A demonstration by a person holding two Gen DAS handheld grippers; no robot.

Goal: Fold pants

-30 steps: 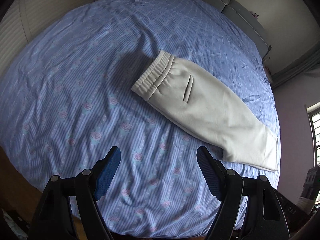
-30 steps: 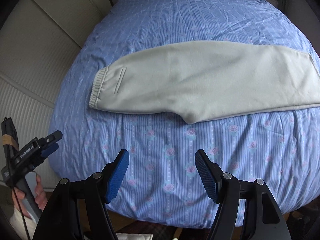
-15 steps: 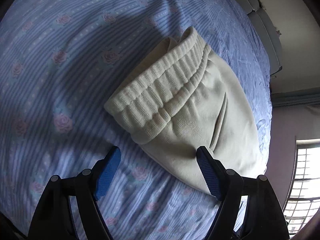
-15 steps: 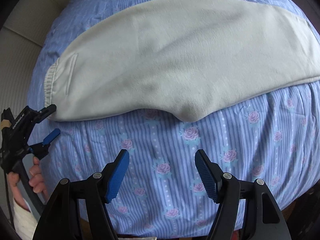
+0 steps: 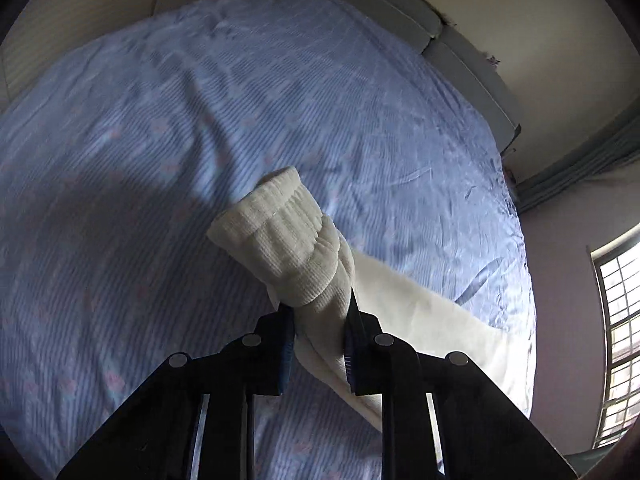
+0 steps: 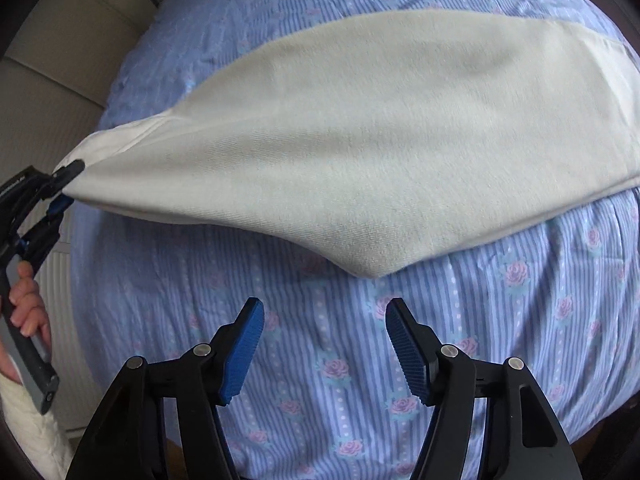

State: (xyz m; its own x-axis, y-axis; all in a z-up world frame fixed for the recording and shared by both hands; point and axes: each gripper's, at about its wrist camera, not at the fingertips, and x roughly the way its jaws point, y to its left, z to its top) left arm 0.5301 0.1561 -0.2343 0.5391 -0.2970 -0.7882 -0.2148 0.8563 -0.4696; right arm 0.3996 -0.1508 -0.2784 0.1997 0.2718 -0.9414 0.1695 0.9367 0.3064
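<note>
Cream pants (image 6: 380,140) lie lengthwise across a blue striped bedsheet (image 6: 500,340). My left gripper (image 5: 320,344) is shut on the ribbed waistband (image 5: 280,240) and holds that end lifted off the bed. It also shows at the left of the right wrist view (image 6: 64,184), pulling the waist end up and taut. My right gripper (image 6: 324,344) is open and empty, just above the sheet, a short way in front of the pants' crotch point (image 6: 368,268). The leg end (image 6: 600,120) still lies flat on the bed at the right.
The bed (image 5: 200,120) fills both views. A grey headboard (image 5: 460,52) and wall lie at the far side, a window (image 5: 620,340) at the right. A pale padded wall panel (image 6: 60,80) borders the bed's left side.
My left gripper closed on the waistband and lifted it off the bed. My right gripper moved closer to the pants' lower edge and stays open.
</note>
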